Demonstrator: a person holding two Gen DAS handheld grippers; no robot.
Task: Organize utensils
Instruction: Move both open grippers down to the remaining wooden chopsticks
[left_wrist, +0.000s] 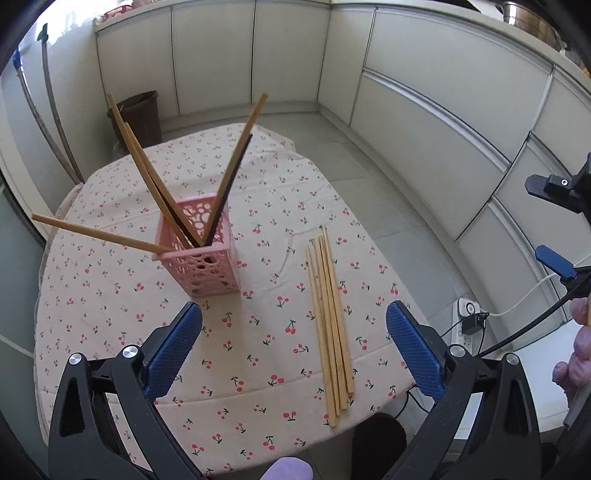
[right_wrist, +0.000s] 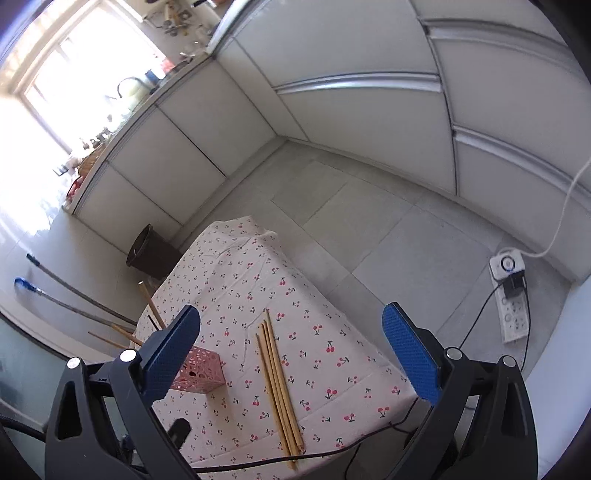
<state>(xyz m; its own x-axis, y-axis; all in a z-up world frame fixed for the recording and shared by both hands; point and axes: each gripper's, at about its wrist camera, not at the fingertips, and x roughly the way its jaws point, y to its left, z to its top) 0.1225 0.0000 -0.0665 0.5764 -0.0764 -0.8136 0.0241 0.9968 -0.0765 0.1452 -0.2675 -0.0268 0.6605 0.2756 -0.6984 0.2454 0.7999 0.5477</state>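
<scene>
Left gripper: the left gripper (left_wrist: 294, 343) hung above the near part of the surface, its jaws spread wide with nothing between the blue textured pads.
Right gripper: the right gripper (right_wrist: 291, 345) was held high above the same surface, jaws likewise wide apart and holding nothing; in the left wrist view its blue-tipped fingers (left_wrist: 554, 260) showed at the right edge.
Surface: a small table under a cream cloth printed with red cherries (left_wrist: 110, 314) carried all the utensils.
Holder: a pink perforated plastic square basket (left_wrist: 201, 254) stood upright on the surface, left of the loose sticks and well apart from them; in the right wrist view it (right_wrist: 201, 376) sat partly hidden behind the left finger.
Chopsticks in holder: several long chopsticks, pale wooden and dark ones (left_wrist: 147, 173), leaned outward from the basket in different directions; one pale stick (left_wrist: 96, 233) lay almost level across its near rim, pointing left.
Loose chopsticks: a bundle of pale wooden chopsticks (left_wrist: 330, 321) lay flat and roughly parallel on the cloth, right of the basket, their near ends close to the surface's front edge (right_wrist: 279, 387).
Floor: a dark brown bin (left_wrist: 138, 116) stood beyond the surface by white cabinet fronts (left_wrist: 424, 122), and a white power strip (right_wrist: 511, 299) lay on the grey tiles.
</scene>
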